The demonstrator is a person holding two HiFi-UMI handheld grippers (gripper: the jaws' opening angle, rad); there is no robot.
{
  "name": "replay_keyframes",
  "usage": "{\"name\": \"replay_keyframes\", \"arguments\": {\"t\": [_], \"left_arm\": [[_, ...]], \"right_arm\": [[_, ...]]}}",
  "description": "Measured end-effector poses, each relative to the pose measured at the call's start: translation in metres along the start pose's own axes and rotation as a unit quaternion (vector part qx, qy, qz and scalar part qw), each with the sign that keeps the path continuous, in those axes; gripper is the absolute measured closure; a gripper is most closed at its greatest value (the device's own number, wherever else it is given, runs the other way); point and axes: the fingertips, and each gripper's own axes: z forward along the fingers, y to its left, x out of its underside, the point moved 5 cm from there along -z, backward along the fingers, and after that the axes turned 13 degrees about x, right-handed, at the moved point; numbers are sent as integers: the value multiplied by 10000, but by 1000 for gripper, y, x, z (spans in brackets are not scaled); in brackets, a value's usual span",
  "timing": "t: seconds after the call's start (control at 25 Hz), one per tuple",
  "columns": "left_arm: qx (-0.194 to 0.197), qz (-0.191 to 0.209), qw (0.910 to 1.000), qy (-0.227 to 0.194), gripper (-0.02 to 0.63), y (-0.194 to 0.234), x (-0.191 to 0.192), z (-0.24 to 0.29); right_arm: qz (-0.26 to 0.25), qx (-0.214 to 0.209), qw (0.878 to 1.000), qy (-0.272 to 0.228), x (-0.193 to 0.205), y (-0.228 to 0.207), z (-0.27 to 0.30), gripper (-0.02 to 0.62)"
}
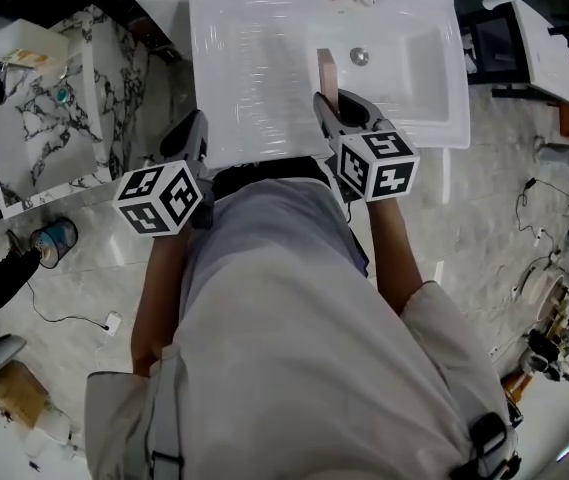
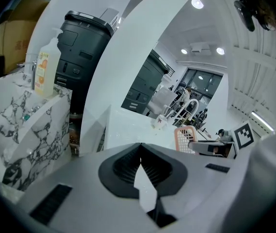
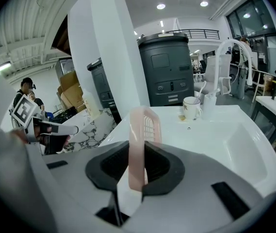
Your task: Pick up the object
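White sink counter point(image 1: 254, 58) fills the upper middle of the head view, its ribbed draining side on the left bare and its basin point(image 1: 404, 68) sunk into the right half, with the drain point(image 1: 360, 56) near the basin's far wall. The right gripper point(image 1: 329, 103) reaches in over the counter's front edge, its jaws clamped on a pink slotted tray point(image 1: 325, 71) that stands on edge, upright, just at the basin's left rim (whether its lower edge touches the counter cannot be told). In the right gripper view the tray point(image 3: 145, 125) rises between the two dark pads of the right gripper point(image 3: 138, 152), and beyond it the counter runs open to a mug point(image 3: 192, 108) and a white faucet point(image 3: 235, 57) at the far edge. The left gripper point(image 1: 196, 128) hangs at the counter's front-left corner, well apart from the tray; its own view shows the left gripper point(image 2: 140, 149) with jaw tips pressed together and nothing between them. Left of the counter, across a gap of floor, stands a marble-patterned cabinet point(image 1: 34, 128) carrying a soap bottle point(image 2: 47, 67).
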Motion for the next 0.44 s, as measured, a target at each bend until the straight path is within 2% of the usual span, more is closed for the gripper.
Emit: {"name": "replay_keyframes", "arguments": {"t": [0.44], "left_arm": [[-30, -33, 10000, 34, 604, -2, 3, 1]], "right_arm": [[42, 44, 9998, 176, 6, -4, 4, 512]]}}
